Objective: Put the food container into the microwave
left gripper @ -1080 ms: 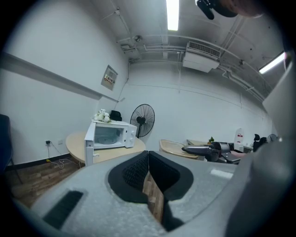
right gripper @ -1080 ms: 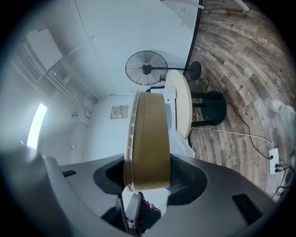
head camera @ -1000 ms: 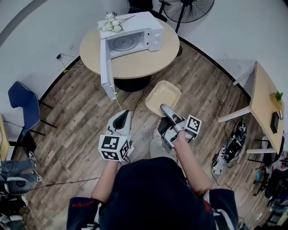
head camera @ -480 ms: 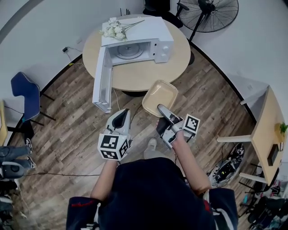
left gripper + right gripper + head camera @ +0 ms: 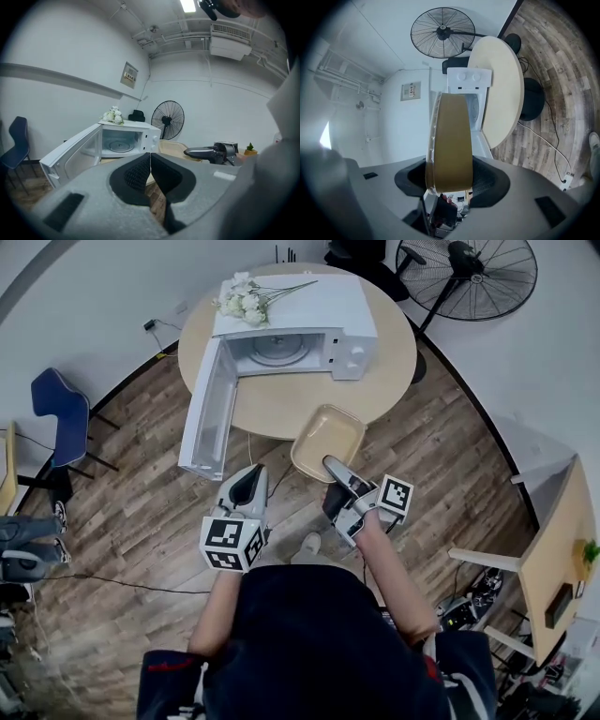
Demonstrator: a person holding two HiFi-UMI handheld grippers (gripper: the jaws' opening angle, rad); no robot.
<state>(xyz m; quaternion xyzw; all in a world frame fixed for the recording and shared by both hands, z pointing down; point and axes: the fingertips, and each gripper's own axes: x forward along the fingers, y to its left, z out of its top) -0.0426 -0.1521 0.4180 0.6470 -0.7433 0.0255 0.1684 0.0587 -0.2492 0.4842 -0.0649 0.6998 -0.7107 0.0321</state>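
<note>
A tan, empty food container (image 5: pixel 325 441) hangs in the air just in front of the round table's near edge, its rim clamped by my right gripper (image 5: pixel 335 472). In the right gripper view the container (image 5: pixel 449 140) stands edge-on between the jaws. The white microwave (image 5: pixel 295 334) sits on the round wooden table (image 5: pixel 291 399) with its door (image 5: pixel 203 413) swung wide open toward me and the glass turntable (image 5: pixel 278 350) showing inside. My left gripper (image 5: pixel 246 491) is shut and empty, held low to the left of the container; the microwave (image 5: pixel 119 140) lies ahead of it.
White flowers (image 5: pixel 246 302) lie on top of the microwave. A standing fan (image 5: pixel 466 277) is behind the table at the right. A blue chair (image 5: pixel 58 409) stands at the left, another wooden table (image 5: pixel 562 549) at the right. Cables run over the wooden floor (image 5: pixel 131 512).
I have stepped closer: the table and microwave have moved nearer and lower in the head view. The container, still held by the right gripper, is now at the table's edge.
</note>
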